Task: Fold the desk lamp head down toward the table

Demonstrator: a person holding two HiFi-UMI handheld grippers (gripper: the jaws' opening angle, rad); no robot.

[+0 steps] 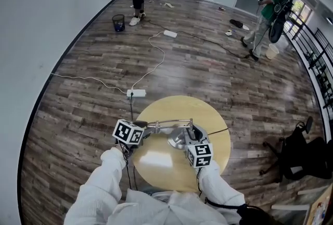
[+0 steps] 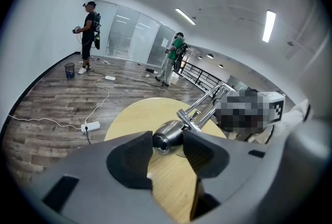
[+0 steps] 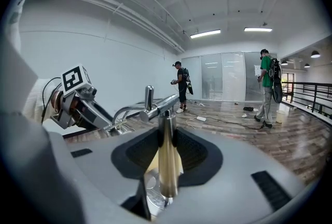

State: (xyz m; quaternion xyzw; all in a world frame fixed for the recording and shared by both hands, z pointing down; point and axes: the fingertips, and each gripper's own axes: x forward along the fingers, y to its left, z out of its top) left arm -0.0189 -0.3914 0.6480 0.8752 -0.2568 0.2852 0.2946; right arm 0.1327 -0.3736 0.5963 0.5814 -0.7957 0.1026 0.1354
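Gripping chrome lamp head [image 2: 171,132] between both pads of left hand-held gripper [image 2: 167,140]. Holding it low over round yellow surface [image 1: 156,166], at far end of twin-rod lamp arm [image 1: 169,124]. Clenching right hand-held gripper [image 3: 165,135] on upright lamp post [image 3: 167,166], just above lamp base [image 3: 153,202] standing on surface. Beyond, on wood floor [image 1: 208,73]: white power strip [image 1: 136,93].

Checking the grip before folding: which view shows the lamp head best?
The left gripper view: the chrome lamp head sits close up between the pads of the left claw. The head view shows it tiny, mostly hidden by that claw. In the right gripper view I cannot make it out.
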